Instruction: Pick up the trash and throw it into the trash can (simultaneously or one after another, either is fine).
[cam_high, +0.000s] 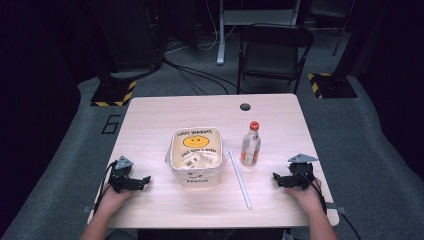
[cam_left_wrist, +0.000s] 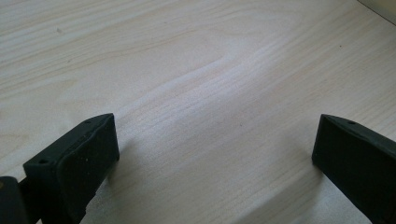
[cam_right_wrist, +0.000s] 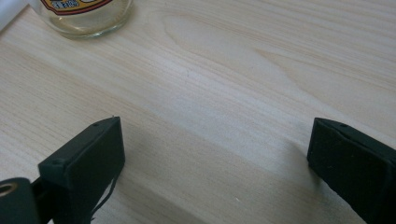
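High view: a light wooden table (cam_high: 150, 120) at centre frame. At lower left the left gripper (cam_high: 141, 181) rests on the tabletop, and at lower right the right gripper (cam_high: 278, 180) does the same, each held in a hand entering from the bottom edge. In both gripper views the two black jaws stand wide apart, one near each lower corner, with only bare wood grain between them; neither holds anything.

Between the grippers, at centre frame, sits a white plastic bag (cam_high: 196, 155) printed with a yellow smiley face, its mouth open upward and small packets visible inside. Just right of it a long white straw (cam_high: 240, 177) lies on the table, running from beside the bag toward the lower edge. A clear glass bottle (cam_high: 251, 145) with a red cap stands upright right of centre, near the straw's upper end; its base appears in the upper left of the right gripper view (cam_right_wrist: 86, 16).

Likely hazards: the bottle is tall and narrow, and a reach by the right gripper toward the straw or bag could clip it and tip it. The thin straw lies flat, so jaws closing on it may slide off or roll it away. The bag's limp walls may collapse if pinched on one side.
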